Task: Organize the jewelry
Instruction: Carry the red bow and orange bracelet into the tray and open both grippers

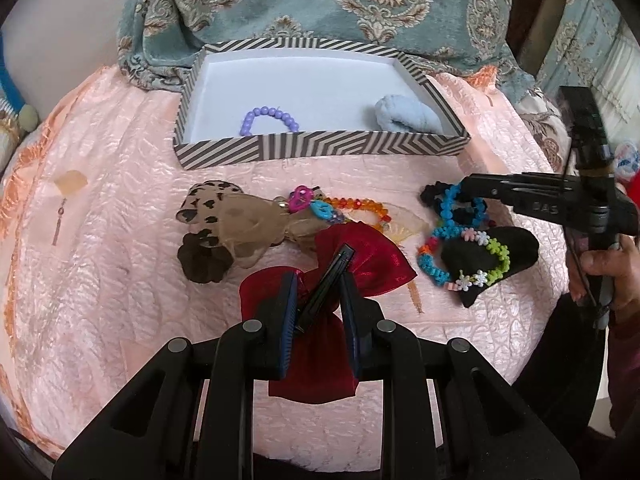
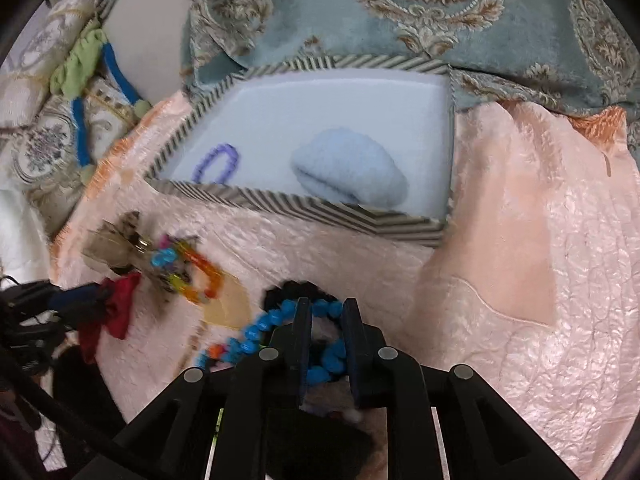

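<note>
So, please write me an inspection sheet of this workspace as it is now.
Surface: pink quilted cover, wrinkled.
Job's things: striped box holds purple bead bracelet and light blue scrunchie; red bow clip, leopard bow, orange bead bracelet, blue bead bracelet outside the box.
Clutter: black cloth under the flower-bead bracelet.
Grippers: left tool shut on red bow clip; right tool shut on blue bead bracelet.
Cables: nothing seen.
Surroundings: teal patterned blanket behind the box.
</note>
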`<action>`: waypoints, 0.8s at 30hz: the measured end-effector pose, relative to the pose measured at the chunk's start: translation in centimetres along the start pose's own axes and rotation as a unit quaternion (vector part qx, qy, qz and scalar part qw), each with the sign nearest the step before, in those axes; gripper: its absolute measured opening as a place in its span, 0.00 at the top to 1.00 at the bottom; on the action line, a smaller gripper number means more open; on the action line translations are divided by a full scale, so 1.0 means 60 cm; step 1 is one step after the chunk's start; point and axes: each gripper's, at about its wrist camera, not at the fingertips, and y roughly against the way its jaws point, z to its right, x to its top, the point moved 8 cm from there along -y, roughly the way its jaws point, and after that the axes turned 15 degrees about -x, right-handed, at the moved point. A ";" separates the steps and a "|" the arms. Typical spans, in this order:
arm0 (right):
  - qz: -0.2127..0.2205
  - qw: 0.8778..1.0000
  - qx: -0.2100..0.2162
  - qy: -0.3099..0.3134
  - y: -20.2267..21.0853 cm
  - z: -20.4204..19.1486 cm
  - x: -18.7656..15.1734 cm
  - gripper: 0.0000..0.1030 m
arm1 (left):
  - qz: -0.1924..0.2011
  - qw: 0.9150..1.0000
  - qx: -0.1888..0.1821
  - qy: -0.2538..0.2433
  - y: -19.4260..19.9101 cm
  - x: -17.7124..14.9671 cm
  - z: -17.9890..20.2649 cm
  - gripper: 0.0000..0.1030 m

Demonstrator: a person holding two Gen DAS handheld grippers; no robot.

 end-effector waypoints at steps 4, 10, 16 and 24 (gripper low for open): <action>0.014 0.999 0.036 0.031 0.017 -0.057 0.022 0.86 | 0.000 1.000 0.004 0.005 0.002 -0.003 -0.007 0.80; -0.027 0.994 0.051 0.095 -0.048 -0.162 0.019 0.86 | 0.002 1.000 0.007 0.006 0.007 -0.005 -0.011 0.80; -0.013 0.995 0.028 0.097 -0.062 -0.175 0.020 0.92 | 0.003 1.000 0.015 0.012 0.011 -0.008 -0.021 0.80; 0.064 0.994 0.046 0.079 0.063 -0.154 0.088 0.92 | 0.038 0.999 0.015 0.020 0.044 0.045 -0.008 0.80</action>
